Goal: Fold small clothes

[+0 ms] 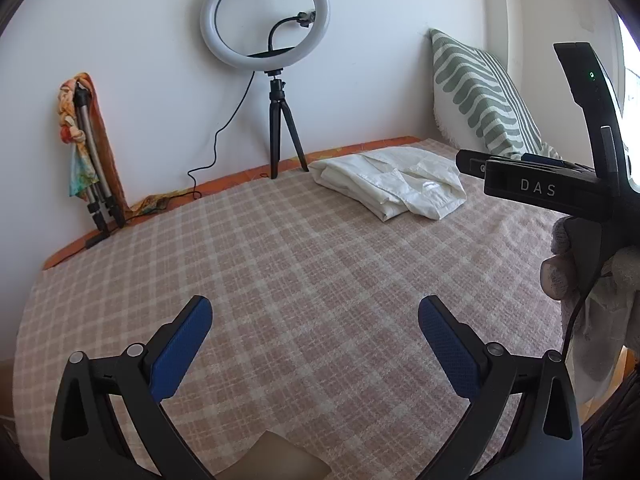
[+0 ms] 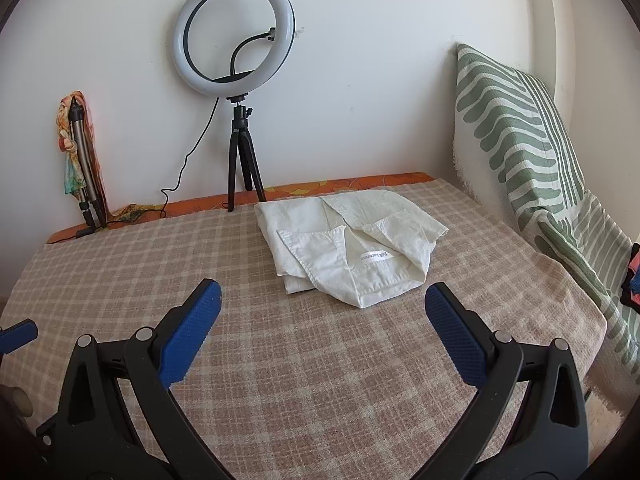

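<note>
A folded cream white shirt (image 2: 348,248) lies on the checked bed cover (image 2: 280,360), collar and label facing me; it also shows in the left wrist view (image 1: 392,184) at the far right of the bed. My right gripper (image 2: 323,300) is open and empty, hovering just in front of the shirt without touching it. My left gripper (image 1: 315,312) is open and empty over bare cover, well short and left of the shirt. The right gripper's black body (image 1: 560,184) shows at the right of the left wrist view.
A ring light on a black tripod (image 2: 240,168) stands at the wall behind the shirt, its cable trailing left. A folded tripod with a coloured scarf (image 2: 80,160) leans at the far left. A green-striped pillow (image 2: 520,140) leans at the right, by the bed's edge.
</note>
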Tool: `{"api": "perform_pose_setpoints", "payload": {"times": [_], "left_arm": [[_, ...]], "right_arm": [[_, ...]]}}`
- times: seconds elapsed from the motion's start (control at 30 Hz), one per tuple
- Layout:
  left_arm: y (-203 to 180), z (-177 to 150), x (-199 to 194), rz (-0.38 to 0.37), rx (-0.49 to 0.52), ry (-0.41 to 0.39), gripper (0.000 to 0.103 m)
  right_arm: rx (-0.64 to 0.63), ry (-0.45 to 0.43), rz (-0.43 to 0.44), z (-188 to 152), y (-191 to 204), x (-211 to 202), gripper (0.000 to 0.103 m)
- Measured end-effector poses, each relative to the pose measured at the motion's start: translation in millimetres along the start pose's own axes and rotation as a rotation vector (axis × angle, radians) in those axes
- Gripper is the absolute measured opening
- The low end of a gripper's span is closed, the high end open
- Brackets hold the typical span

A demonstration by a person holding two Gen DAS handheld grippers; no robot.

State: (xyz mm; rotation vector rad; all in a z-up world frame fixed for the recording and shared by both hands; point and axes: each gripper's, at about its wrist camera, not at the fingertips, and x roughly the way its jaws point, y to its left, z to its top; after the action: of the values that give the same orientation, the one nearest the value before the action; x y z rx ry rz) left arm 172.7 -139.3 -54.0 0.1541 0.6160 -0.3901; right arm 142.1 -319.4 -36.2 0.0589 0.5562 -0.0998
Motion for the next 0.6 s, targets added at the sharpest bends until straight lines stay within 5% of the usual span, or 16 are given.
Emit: {"api": "perform_pose_setpoints", "payload": {"times": [0.6], "left_arm": [[-2.2,-1.3,-5.0,-0.005,0.013,-0.004,0.102]], "right_arm": [[-0.006,0.004,0.011,0.4,-1.3,2.8,0.103]]}}
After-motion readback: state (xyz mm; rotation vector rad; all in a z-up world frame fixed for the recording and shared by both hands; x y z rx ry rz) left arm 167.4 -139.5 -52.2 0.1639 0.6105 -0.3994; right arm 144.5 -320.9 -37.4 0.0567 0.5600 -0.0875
